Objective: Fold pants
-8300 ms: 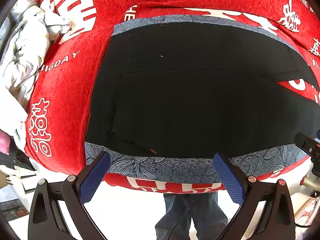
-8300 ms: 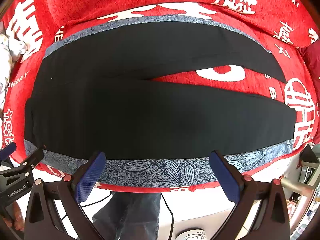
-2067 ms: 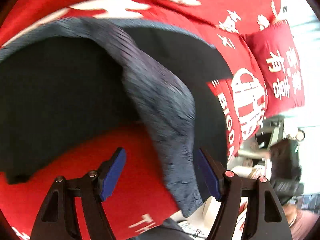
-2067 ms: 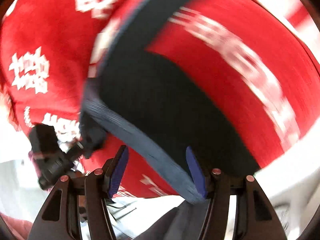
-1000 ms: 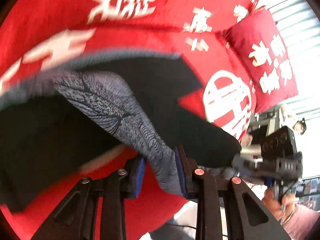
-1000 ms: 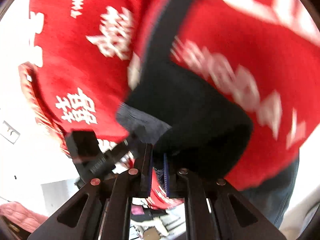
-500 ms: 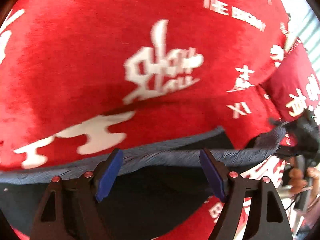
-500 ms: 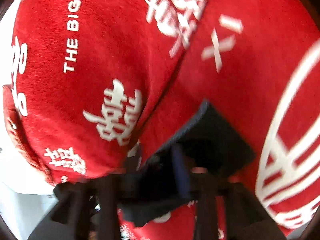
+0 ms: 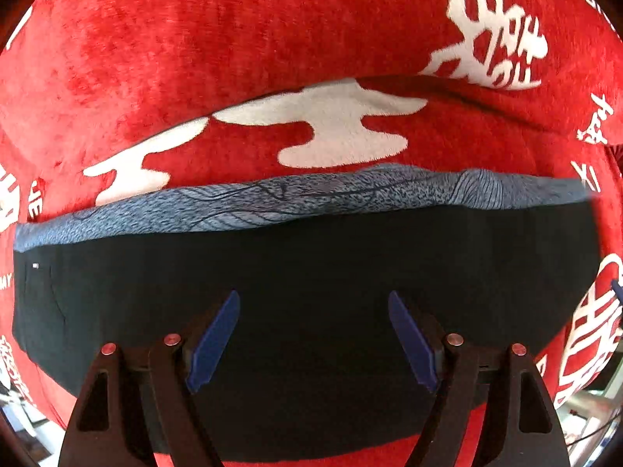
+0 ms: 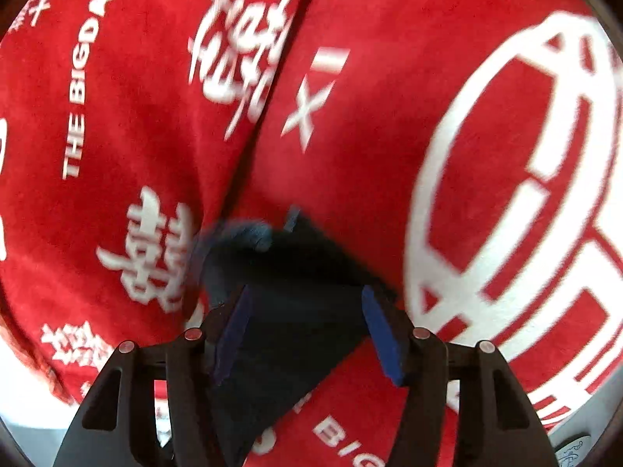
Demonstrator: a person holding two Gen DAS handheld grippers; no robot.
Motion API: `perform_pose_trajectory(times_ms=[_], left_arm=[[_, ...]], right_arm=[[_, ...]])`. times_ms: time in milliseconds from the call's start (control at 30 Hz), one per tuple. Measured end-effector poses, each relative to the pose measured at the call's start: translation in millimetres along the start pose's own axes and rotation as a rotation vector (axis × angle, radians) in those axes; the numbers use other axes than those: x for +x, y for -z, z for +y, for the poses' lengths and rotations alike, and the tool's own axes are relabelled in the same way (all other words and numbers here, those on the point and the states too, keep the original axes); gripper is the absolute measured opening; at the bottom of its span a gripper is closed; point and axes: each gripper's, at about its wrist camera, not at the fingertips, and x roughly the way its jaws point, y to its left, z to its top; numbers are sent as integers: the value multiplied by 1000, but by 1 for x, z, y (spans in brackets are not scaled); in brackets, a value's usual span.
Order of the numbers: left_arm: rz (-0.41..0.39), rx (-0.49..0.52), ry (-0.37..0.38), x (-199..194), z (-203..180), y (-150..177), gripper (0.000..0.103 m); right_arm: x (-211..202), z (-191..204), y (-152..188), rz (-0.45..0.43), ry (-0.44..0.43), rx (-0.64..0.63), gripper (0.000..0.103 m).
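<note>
The black pants (image 9: 311,264) lie folded lengthwise as one long band across the red sofa seat, with a grey-blue leaf-patterned strip (image 9: 311,198) along their far edge. My left gripper (image 9: 313,334) is open and empty, hovering over the middle of the band. In the right wrist view the leg-end corner of the pants (image 10: 303,272) lies flat on the seat; my right gripper (image 10: 307,330) is open just above it, its blue pads (image 10: 383,338) on either side of the cloth, not pinching it.
The red sofa cover (image 9: 233,58) with white characters rises as a backrest behind the pants. A large white circle print (image 10: 525,194) lies on the seat to the right of the leg end. A sliver of floor shows at the lower left (image 10: 23,439).
Both grippers carried the near leg over onto the far leg, then let go. Both have opened and the left has drawn back over the laid pants.
</note>
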Motion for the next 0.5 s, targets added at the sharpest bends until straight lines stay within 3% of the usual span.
perform_pose_trajectory(times_ms=[133,267,300,333,367,500], left_arm=[[13,7,4,9,-10,1,80],[14,-4,-10,17,-12,4,80],[15,-7,-9,17,-11,4,80],[19,-8,-9,16,-11,5,80],[21,-7,-9,13,-10,5,80],[24,-1,-56,12,-7,5,80]], right_arm=[[8,4,4,99,11,-51,63],[47,-2,16,175,36,-44,61],[60,-6,18,192,58,-36,42],[73,-12,19,223,72,-21,7],[84,-16,21,262,62,2,7],[67,-16,19,227,23,-35,7]])
